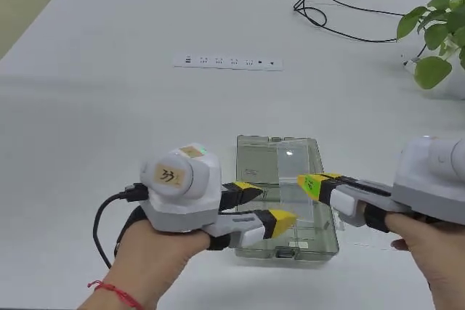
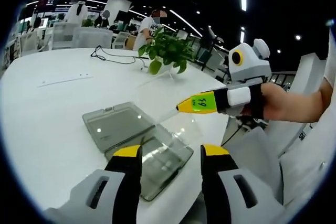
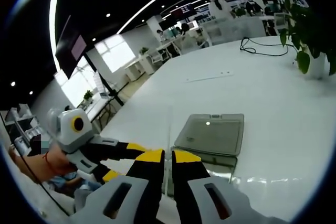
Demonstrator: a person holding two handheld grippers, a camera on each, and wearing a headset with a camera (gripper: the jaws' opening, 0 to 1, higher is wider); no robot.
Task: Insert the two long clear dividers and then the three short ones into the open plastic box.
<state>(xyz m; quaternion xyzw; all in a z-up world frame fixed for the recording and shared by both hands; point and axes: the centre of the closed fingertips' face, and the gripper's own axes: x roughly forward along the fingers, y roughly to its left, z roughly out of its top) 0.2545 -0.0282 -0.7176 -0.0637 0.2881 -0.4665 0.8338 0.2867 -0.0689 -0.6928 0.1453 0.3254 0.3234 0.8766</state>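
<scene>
Over the open plastic box [image 1: 251, 156] on the worktop [image 1: 109, 107], a clear divider [image 1: 296, 186] is pinched in the jaws of the right gripper [image 1: 314, 183]. The jaws of the left gripper [image 1: 265, 205] are spread, empty. Risk: slot may be missed if the sheet is tilted.

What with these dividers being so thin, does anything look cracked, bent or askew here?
Nothing stands out. The box lies open and flat on the table, and the clear divider pinched in the right hand-held gripper over it shows no crack or bend. The left hand-held gripper is open alongside.
</scene>
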